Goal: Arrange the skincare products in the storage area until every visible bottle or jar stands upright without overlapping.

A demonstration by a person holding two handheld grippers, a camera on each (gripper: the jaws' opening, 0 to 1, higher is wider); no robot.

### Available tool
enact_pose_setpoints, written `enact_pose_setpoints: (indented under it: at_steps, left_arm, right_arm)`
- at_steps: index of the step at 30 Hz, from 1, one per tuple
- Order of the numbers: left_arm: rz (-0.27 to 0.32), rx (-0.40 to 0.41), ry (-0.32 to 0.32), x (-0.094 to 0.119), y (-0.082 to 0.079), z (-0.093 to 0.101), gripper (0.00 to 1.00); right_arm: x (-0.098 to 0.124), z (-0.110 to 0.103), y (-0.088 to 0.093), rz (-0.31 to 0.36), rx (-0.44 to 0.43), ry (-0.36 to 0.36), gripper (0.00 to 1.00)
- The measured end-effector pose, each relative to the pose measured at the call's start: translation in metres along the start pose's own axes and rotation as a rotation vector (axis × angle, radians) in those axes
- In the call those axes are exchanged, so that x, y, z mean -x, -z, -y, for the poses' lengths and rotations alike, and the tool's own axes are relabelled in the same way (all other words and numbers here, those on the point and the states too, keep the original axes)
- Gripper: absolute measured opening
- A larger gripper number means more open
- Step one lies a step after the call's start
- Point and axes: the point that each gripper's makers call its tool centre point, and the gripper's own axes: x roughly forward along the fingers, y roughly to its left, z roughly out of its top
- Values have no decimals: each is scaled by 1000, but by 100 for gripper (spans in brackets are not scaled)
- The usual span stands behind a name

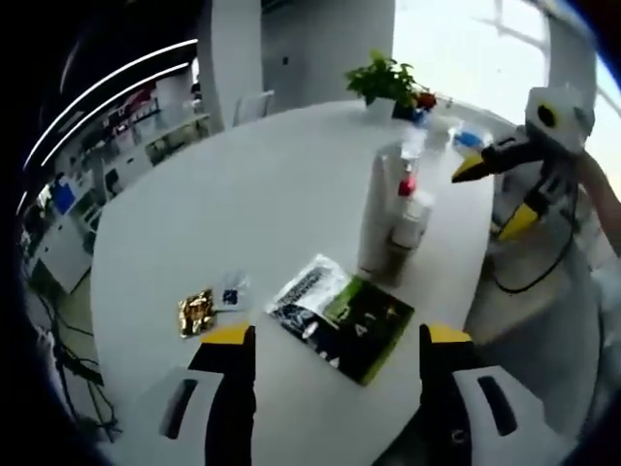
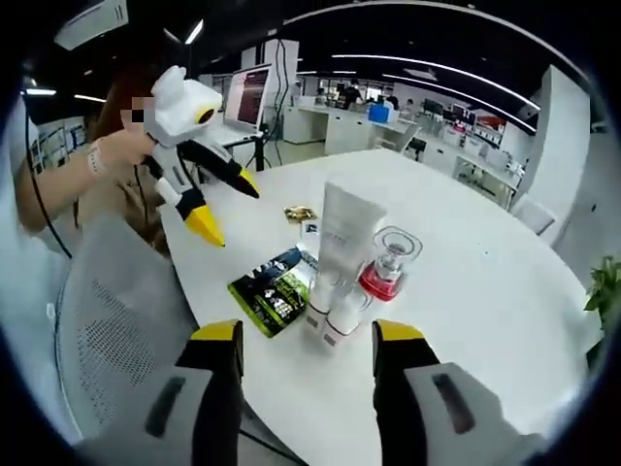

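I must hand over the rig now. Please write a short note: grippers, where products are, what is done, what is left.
Left gripper: open, empty, above the table.
Right gripper: open, empty, facing the products.
White tube, small white bottle and clear bottle with red liquid stand upright, clustered tightly.
Green-black sachet and gold sachet lie flat nearby.
Left: probably space the bottles apart.

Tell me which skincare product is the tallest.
The white tube, standing cap-down. It rises above the clear bottle with red liquid and the small white bottle beside it.
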Motion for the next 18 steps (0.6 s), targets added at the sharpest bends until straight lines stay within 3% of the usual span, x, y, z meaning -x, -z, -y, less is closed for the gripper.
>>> enact_pose_setpoints:
  at_steps: [10, 18]
  left_arm:
    - [16, 16, -10, 14, 3, 6, 73]
    - [22, 33, -14, 24, 9, 7, 82]
  right_arm:
    - [-3, 0, 4, -17, -15, -8, 65]
    - [-4, 7, 1, -6, -25, 18, 78]
